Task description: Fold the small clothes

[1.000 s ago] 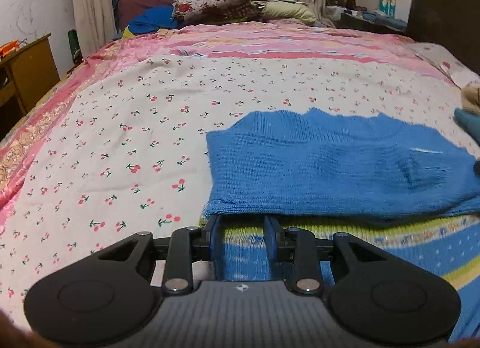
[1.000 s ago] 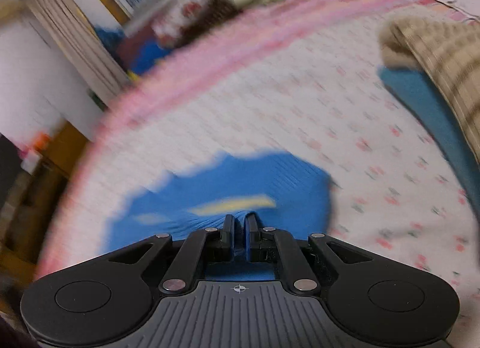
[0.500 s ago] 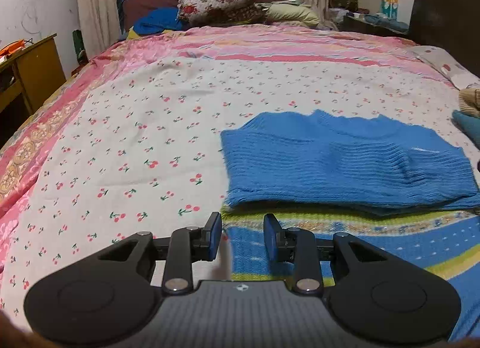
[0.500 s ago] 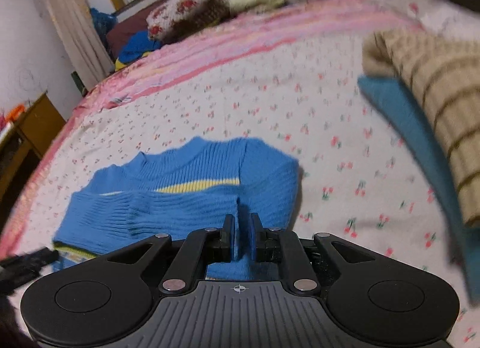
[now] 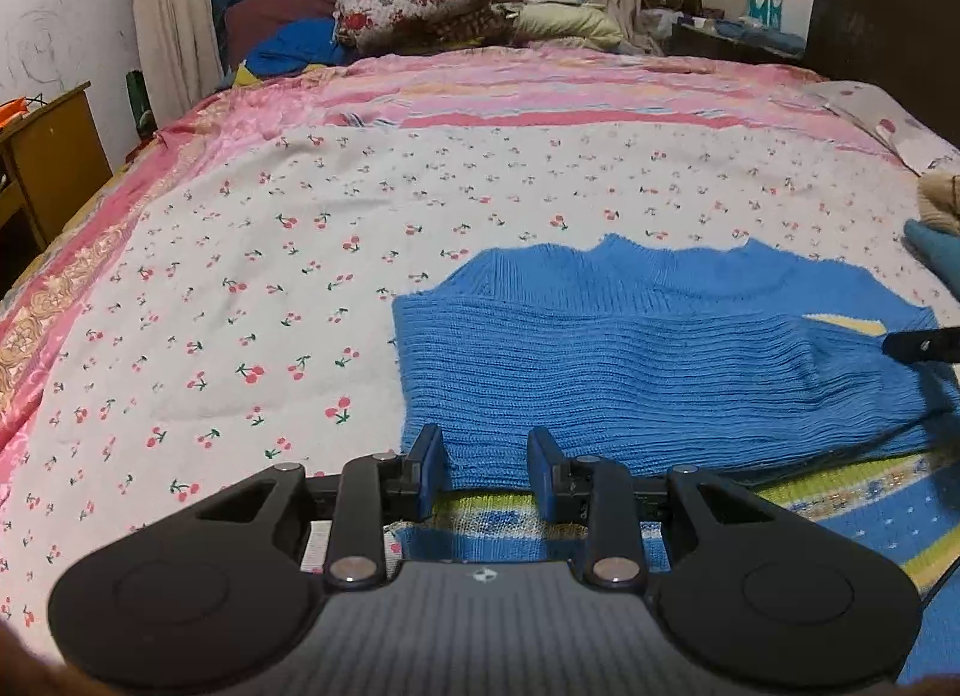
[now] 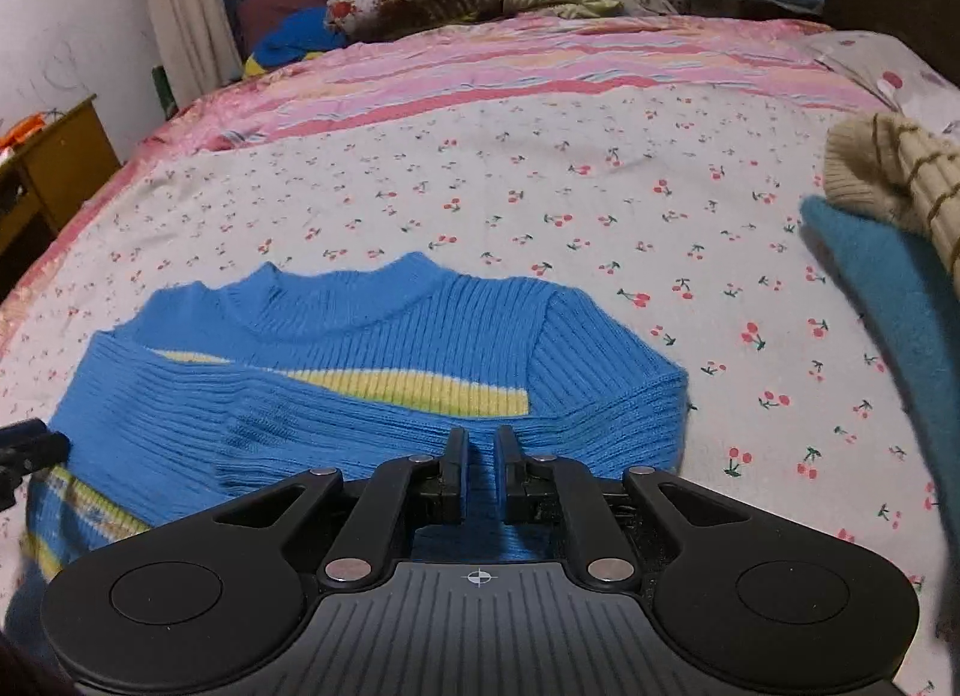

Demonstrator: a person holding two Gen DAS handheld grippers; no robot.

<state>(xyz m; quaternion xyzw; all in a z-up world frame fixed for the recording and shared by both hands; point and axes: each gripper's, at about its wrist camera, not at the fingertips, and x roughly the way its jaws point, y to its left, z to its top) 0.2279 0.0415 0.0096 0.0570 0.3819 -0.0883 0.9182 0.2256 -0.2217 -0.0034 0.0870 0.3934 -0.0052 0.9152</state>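
Where the bed (image 5: 420, 204) fills both views under its cherry-print sheet, its far end at twelve o'clock runs into a heap of pillows (image 5: 420, 0) and bedding whose separate pieces are hard to tell apart. At three o'clock in the right wrist view a teal garment (image 6: 888, 300) with a beige striped knit (image 6: 894, 180) on top of it is cut off by the frame edge.

The blue sweater (image 6: 372, 354) lies flat on the near part of the sheet, neckline toward twelve o'clock, both sleeves folded across the chest so that only part of a yellow band (image 6: 420, 387) shows between them. Its patterned lower body is largely hidden behind the tool bodies in both views.

The left gripper (image 5: 485, 468) is level and low at six o'clock, its fingers spread apart on either side of the folded sleeve's edge, gripping nothing. The right gripper (image 6: 480, 471) sits likewise low and level over the right sleeve, its fingers parted by a narrow gap with knit visible between them; whether the pads touch the cloth cannot be made out. A dark tip of the right gripper pokes in at three o'clock of the left view.
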